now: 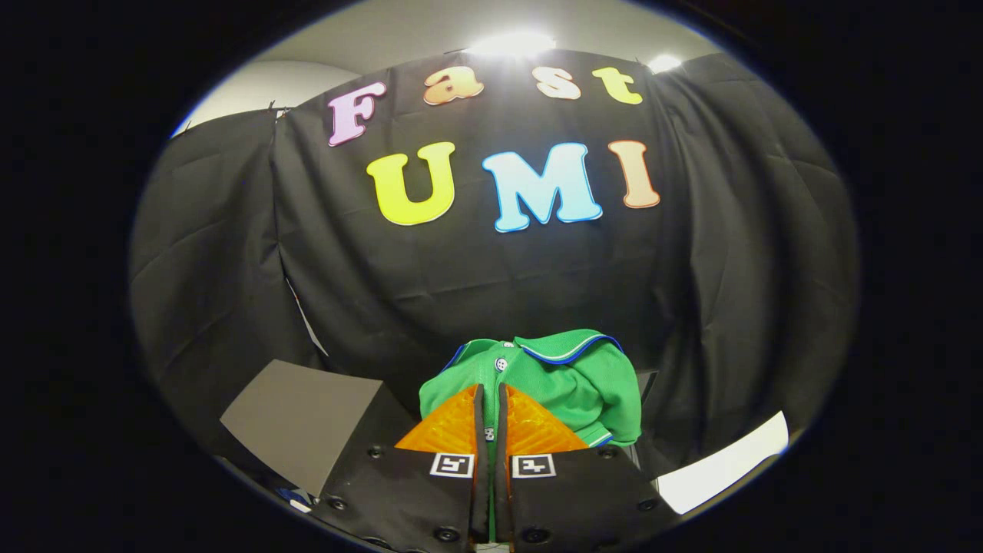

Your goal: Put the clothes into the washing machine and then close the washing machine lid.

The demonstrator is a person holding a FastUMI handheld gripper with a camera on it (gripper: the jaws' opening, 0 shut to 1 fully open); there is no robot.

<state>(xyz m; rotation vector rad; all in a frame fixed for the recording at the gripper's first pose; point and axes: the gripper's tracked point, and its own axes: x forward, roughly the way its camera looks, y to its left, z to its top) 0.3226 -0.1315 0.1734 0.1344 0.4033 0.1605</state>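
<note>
One black quilted cloth wall (491, 284) hangs across the booth behind everything, with a pale ceiling and two bright lights above it. Lifted in front of it is a green knit polo shirt with a blue-edged collar and small white buttons (572, 376), bunched and hanging from the gripper (491, 407). The fingers are drawn nearly together, pinching a strip of the shirt's fabric in the narrow gap between them. A grey flat panel (299, 418) lies lower beside the fingers. Each finger base carries a small square black-and-white marker; no readable brand shows on the shirt.
</note>
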